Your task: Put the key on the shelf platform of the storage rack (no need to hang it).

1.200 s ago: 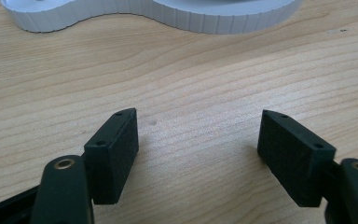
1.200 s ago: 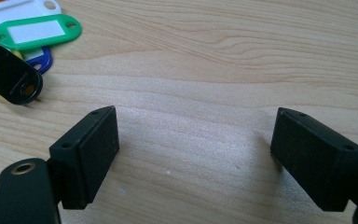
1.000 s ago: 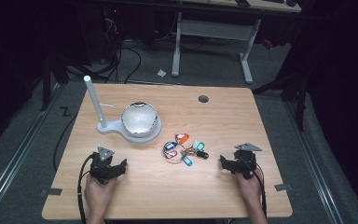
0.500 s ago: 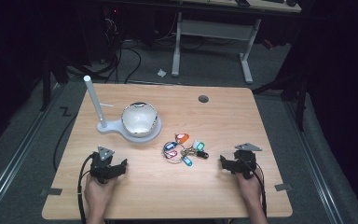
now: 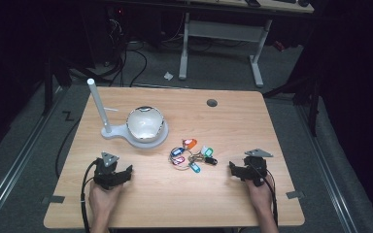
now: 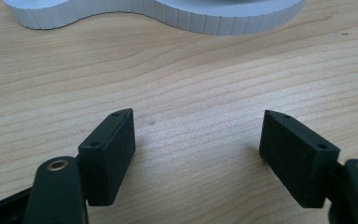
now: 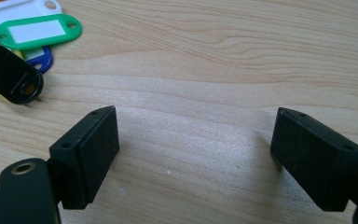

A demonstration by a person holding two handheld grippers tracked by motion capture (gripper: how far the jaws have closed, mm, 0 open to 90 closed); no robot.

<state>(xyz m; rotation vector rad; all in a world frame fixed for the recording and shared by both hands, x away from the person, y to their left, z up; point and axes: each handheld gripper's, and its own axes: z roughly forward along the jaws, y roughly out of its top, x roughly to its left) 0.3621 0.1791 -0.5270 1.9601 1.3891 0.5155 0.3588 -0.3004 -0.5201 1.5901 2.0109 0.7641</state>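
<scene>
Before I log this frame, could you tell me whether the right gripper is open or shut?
Open. The right gripper has its two black jaws spread wide apart over the bare wooden table, with nothing between them.

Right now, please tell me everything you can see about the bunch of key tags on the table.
The bunch of key tags lies flat on the wooden table, between the two grippers and nearer the right one. It holds plastic-looking oval tags in orange, green, blue, pink, black and white, joined at the middle and fanned outward; the join is too small to make out. Nothing grips it.
</scene>
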